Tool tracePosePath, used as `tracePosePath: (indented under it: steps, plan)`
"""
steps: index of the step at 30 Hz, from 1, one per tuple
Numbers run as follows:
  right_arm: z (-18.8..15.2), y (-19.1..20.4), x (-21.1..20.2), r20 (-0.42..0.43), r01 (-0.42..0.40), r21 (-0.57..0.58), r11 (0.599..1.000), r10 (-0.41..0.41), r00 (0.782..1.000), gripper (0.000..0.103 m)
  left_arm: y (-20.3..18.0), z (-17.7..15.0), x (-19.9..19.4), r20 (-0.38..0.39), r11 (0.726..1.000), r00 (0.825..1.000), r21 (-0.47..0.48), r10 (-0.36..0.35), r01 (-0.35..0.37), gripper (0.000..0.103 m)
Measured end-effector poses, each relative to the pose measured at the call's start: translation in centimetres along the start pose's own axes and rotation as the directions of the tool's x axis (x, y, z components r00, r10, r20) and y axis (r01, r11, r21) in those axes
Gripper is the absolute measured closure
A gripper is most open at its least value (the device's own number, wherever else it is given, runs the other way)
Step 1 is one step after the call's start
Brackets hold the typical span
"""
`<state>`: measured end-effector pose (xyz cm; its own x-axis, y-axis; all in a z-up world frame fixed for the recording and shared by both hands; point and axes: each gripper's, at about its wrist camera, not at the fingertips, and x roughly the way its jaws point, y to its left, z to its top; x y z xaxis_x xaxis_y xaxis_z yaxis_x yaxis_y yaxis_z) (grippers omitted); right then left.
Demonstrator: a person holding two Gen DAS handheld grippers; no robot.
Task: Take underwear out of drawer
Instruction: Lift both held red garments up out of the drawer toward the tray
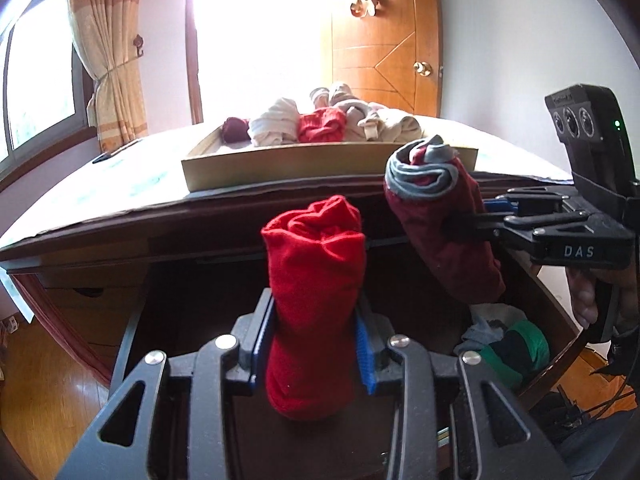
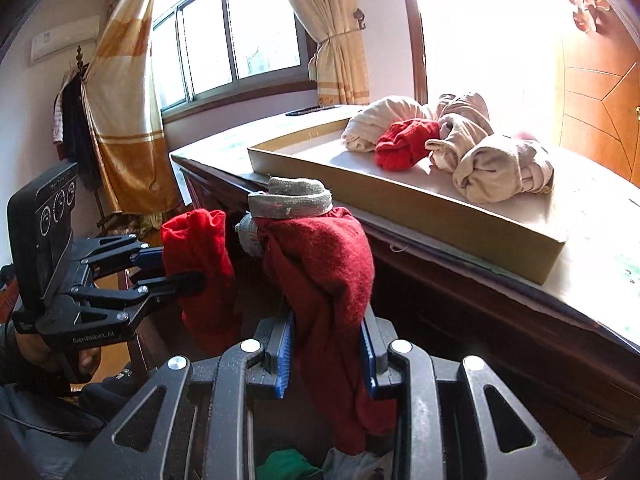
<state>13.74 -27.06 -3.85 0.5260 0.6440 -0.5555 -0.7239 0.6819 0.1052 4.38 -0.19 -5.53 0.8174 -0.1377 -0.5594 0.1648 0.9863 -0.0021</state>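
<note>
Left gripper (image 1: 316, 344): we pinch one bright red roll (image 1: 314, 280), upright, above the open drawer (image 1: 132, 320).
Right gripper (image 2: 328, 354): we clamp one dark red roll (image 2: 320, 276), grey waistband on top.
Tray (image 1: 280, 166): on the dresser top (image 1: 120, 196), about six bundles crowded at its far end, near half bare.
Drawer: a green piece (image 1: 516, 350) and a pale one remain.
Edges: both rolls hang just short of the dresser lip.
</note>
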Motion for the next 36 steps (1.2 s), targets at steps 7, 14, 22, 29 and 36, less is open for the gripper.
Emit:
tracePosePath:
  steps: [7, 14, 22, 29, 36]
  plan:
    - [-0.1, 0.3, -0.8, 0.038, -0.002, 0.007, 1.0, 0.002, 0.999, 0.073, -0.4, 0.5, -1.0, 0.053, 1.0, 0.999, 0.004, 0.006, -0.006, 0.068]
    - [-0.1, 0.5, -1.5, 0.097, -0.002, -0.001, 1.0, 0.002, 0.995, 0.073, -0.5, 0.9, -1.6, 0.103, 1.0, 0.995, 0.003, 0.018, -0.018, 0.068]
    - [-0.1, 0.9, -2.2, 0.158, 0.0, -0.014, 1.0, 0.002, 0.987, 0.073, -0.9, 1.4, -2.3, 0.145, 1.0, 0.989, 0.016, 0.019, -0.021, 0.068]
    - [-0.4, 1.3, -2.6, 0.209, -0.014, -0.023, 1.0, 0.019, 0.978, 0.073, -1.1, 1.5, -3.2, 0.207, 0.999, 0.978, 0.017, 0.035, -0.039, 0.068]
    - [-0.7, 1.6, -3.1, 0.255, -0.02, -0.041, 0.999, 0.029, 0.966, 0.073, -1.0, 1.6, -3.9, 0.252, 0.999, 0.967, 0.009, 0.048, -0.052, 0.068]
